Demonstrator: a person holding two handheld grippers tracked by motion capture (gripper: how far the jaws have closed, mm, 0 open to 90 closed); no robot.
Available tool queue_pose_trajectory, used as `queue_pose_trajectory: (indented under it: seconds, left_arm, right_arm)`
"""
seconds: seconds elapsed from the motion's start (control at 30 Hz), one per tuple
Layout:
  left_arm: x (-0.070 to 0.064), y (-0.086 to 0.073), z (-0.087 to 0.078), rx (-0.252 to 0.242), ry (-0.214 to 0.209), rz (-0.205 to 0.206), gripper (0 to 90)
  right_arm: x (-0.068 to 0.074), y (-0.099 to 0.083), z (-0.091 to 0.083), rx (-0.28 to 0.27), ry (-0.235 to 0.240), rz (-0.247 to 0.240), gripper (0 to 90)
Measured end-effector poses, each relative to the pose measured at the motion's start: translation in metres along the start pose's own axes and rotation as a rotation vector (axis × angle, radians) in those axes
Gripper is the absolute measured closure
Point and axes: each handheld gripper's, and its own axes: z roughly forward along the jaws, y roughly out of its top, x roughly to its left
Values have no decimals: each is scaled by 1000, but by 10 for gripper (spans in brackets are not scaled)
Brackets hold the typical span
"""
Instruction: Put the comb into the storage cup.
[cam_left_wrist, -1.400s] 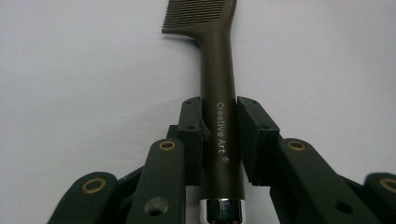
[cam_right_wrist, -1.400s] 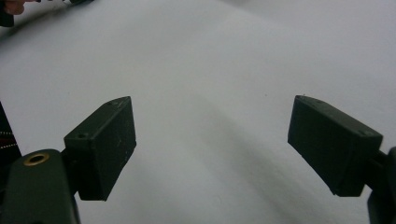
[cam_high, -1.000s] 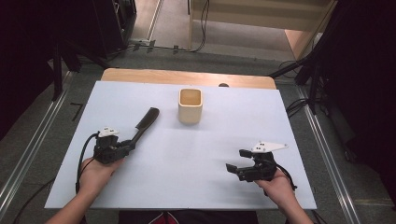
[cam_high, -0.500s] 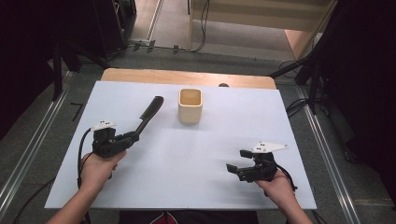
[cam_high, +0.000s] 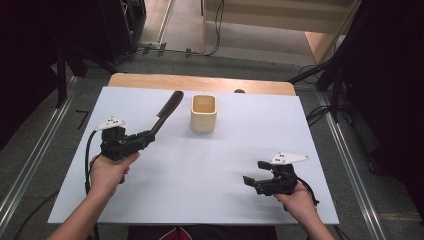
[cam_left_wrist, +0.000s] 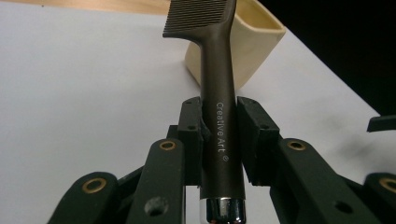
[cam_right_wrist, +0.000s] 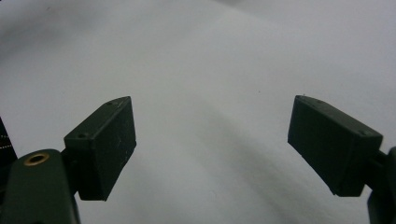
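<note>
We hold a dark comb (cam_left_wrist: 219, 107) by its handle in our left gripper (cam_high: 145, 136), lifted and angled toward the beige cup (cam_high: 203, 113) — gripped, not yet dropped in. Our right gripper (cam_high: 252, 180) rests wide open — empty — on the white table (cam_high: 200, 170).

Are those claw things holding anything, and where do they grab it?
The left gripper clamps a dark comb by its handle, near the metal end. The right gripper is open, holding nothing.
</note>
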Motion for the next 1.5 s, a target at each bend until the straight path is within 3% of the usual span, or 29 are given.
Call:
queue_pose_trajectory:
  seconds: [0.1,0.23,0.83,0.93,1.07,1.27,1.4,1.5]
  left_arm:
    - [-5,6,1,-5,-12,8,734]
    - [-9,12,6,-8,-47,-13,734]
    - [-50,33,43,0,-150,32,734]
    - [-56,34,50,6,-166,36,734]
    - [-64,33,59,6,-190,44,734]
    - [-74,32,75,11,-219,41,734]
    - [-81,31,81,4,-243,38,734]
    - [-86,28,84,0,-247,40,734]
  right_arm:
    - [-1,-1,-1,0,-1,0,136]
    - [-1,-1,-1,-4,-2,4,136]
    - [-2,-6,-8,-7,-26,27,136]
    - [-1,-7,-9,-8,-32,30,136]
    - [2,-7,-10,-21,-78,13,136]
    - [5,-6,-10,-19,-72,14,136]
    - [4,-5,-11,-21,-71,21,135]
    - [4,-4,-12,-28,-88,62,135]
